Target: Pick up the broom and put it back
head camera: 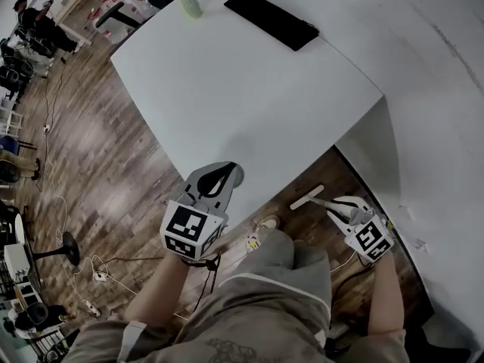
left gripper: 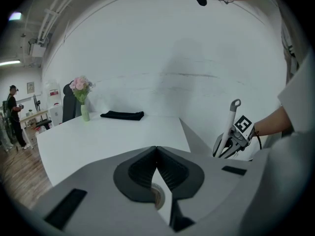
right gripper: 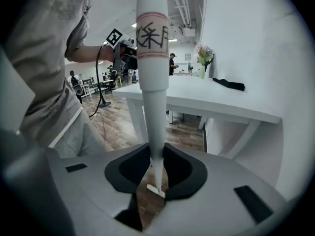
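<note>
Right gripper (right gripper: 156,154) clamps the white broom handle (right gripper: 153,77); left gripper (left gripper: 157,151) is clenched empty.

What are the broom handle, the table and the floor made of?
The broom handle looks like smooth white plastic, maybe painted metal: even sheen, no grain. The table seems matt white laminate or painted board: flat, uniform top. The floor is wood or wood-look planks: brown grain and board seams.

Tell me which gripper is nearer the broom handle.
Right. The right gripper is clamped on the broom handle. The left gripper, shut and empty, is off to the side by the white table, apart from the handle.
</note>
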`<state>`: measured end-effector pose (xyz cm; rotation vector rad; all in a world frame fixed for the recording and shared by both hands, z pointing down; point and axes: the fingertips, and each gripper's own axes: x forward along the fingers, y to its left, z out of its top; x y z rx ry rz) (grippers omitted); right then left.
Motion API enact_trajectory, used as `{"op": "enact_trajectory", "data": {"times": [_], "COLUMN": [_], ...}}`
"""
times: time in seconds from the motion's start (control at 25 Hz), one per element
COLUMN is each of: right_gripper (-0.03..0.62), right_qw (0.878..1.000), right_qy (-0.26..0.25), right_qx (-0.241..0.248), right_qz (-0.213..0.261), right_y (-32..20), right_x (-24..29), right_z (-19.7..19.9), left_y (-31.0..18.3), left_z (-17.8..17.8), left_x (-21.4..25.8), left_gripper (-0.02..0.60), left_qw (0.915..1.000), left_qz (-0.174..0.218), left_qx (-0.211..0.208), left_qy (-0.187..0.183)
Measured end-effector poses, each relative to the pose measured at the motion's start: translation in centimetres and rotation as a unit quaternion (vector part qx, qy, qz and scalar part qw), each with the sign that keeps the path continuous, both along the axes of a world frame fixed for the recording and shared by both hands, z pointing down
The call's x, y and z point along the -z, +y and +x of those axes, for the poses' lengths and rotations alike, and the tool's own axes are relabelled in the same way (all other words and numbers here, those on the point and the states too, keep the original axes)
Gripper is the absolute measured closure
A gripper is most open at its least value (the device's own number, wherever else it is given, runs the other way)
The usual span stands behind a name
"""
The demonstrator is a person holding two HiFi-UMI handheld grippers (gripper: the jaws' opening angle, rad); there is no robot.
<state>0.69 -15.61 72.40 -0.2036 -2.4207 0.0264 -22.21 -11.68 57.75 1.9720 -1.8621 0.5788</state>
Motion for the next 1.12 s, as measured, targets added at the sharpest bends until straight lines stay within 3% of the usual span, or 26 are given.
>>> {"op": "enact_trajectory", "data": {"times": [0.2, 0.8, 1.0, 1.12], "right_gripper": [0.491, 0.480, 0.397, 0.390], "right_qw": [0.999, 0.995, 0.994, 0.992], "right_qy": [-0.028, -0.039, -0.026, -0.020], "right_qx": [-0.021, -0.073, -0.097, -0.117], "right_qz": [-0.011, -0.053, -0.052, -0.048], "right_y": [-1.0, -3.0, -3.1, -3.3], "right_x": [-0.6, -2.2, -1.3, 0.3], "right_z": [-3.2, -9.2, -9.5, -8.5], "left_y": [0.7, 0.2, 0.0, -0.7], "left_z": [-1.4, -2.1, -2.2, -1.8], "left_x": [-0.9, -0.4, 0.0, 1.1], "left_gripper": [0.565, 0.565, 0.565, 0.565], "left_qw": [0.9999, 0.9999, 0.9998, 0.9995], "left_qz": [-0.007, 0.002, -0.001, 0.003], "left_qx": [0.003, -0.011, -0.018, -0.031], "left_qy": [-0.012, -0.009, -0.007, -0.007]}}
